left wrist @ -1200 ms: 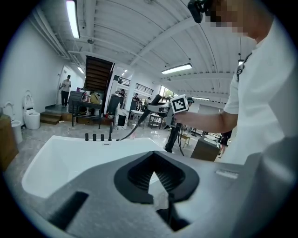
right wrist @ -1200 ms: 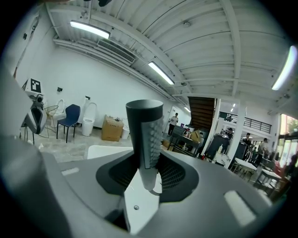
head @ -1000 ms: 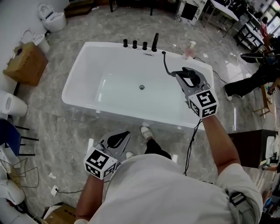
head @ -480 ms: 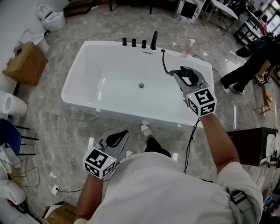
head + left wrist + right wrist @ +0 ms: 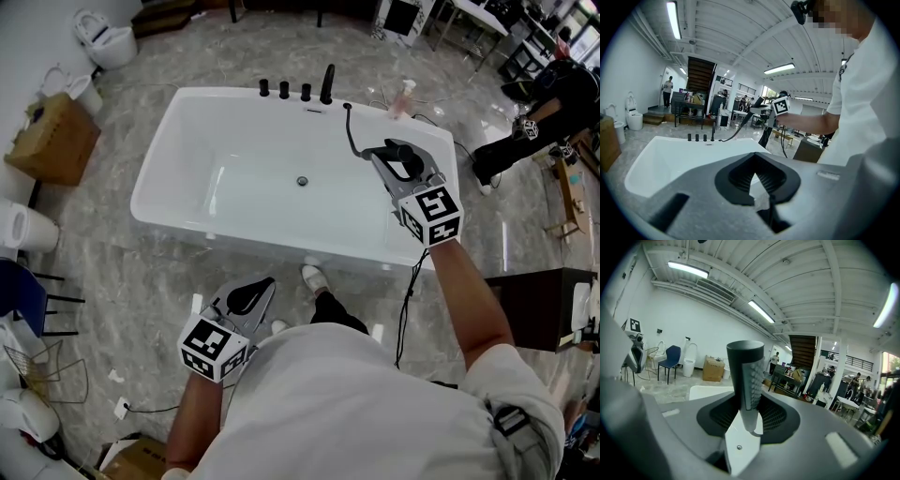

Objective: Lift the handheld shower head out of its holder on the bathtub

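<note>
Clearly the slim dark-grey handheld shower head (image 5: 745, 366) stands upright, long axis crosswise to the right gripper (image 5: 746, 401) clamped on it, over the white rectangular bathtub's (image 5: 155, 173) right rim; left gripper (image 5: 759, 194), tips together & empty, hangs well apart nr the person's waist.

A big open testing hall: a freestanding bathtub (image 5: 153, 180), loose toilets (image 5: 111, 39), worktables (image 5: 476, 15) and a staircase (image 5: 699, 72).

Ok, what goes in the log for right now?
right hand-held gripper: shut on shower head, over bathtub rim | left hand-held gripper: empty
</note>
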Demonstrator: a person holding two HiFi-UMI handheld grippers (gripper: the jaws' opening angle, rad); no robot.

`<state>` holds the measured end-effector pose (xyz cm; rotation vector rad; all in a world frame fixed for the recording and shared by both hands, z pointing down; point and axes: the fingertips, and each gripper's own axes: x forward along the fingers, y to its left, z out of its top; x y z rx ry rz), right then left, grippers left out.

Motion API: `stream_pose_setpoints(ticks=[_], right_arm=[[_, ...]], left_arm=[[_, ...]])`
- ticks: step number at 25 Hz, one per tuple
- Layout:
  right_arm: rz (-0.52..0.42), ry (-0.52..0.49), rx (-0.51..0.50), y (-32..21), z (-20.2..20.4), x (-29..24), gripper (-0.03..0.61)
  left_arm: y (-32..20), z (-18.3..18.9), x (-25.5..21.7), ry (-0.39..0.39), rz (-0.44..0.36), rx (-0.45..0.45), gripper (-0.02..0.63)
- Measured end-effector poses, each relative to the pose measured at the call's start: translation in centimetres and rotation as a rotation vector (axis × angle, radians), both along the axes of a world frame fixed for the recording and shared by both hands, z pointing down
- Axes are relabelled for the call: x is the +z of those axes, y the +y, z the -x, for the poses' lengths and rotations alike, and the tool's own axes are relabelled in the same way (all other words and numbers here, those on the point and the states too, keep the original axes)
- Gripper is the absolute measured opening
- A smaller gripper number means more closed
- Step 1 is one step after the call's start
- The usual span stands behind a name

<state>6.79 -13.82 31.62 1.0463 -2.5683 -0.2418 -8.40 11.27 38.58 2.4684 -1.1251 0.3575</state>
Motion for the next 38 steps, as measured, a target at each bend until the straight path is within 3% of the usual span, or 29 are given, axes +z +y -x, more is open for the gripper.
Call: stream_pose_setpoints(ticks=[38], right_arm=[[-0.018, -0.005, -0.019, -2.8, -0.3, -2.9, 0.147]], left_arm=[[-5.2, 0.0, -0.2, 0.008, -0.002, 0.022, 0.006]])
